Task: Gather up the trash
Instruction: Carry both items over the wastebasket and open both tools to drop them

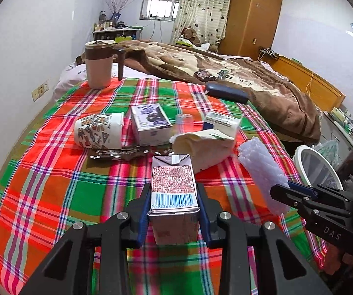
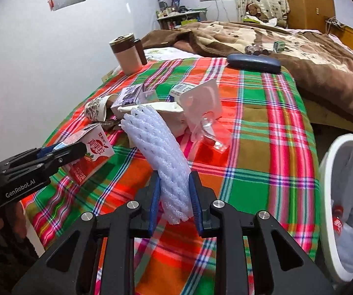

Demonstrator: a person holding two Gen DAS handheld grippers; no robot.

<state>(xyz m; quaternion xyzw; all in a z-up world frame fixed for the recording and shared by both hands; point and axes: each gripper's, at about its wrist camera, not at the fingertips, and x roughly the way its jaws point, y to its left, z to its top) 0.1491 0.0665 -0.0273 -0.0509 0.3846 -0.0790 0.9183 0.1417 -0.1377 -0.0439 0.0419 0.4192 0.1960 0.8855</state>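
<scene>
Plaid cloth [image 1: 53, 184], red/green/orange, covers the near end of the bed w/ plenty of bare room around your grippers; its right edge drops off beside the white bin [image 2: 324, 196]. Your left gripper [image 1: 174, 211] is clamped on a small drink carton [image 1: 172, 184], boxy, barcode side up, lifted off the cloth. Your right gripper [image 2: 175, 196] is pinched on a white foam net sleeve [image 2: 161, 152], soft, ribbed, tube-shaped, sticking up and away from the pads. Bin has a round white rim, clear liner, and something red at the bottom, can't tell what. Remaining trash sits mid-cloth, far of both grippers: a patterned paper cup [image 1: 99, 130] on its side, a small printed box [image 1: 150, 124], a dark crumpled wrapper [image 1: 120, 153], a cream paper bag [image 1: 206, 147] lying flat, a clear plastic blister pack [image 2: 206, 113] and another small carton [image 1: 222, 120] behind it. Far left corner holds a lidded pink-brown mug [image 1: 99, 64], upright near the cloth edge. Dark glasses case [image 1: 227, 92] lies at the far edge, touching the brown fleece blanket [image 1: 262, 83].
</scene>
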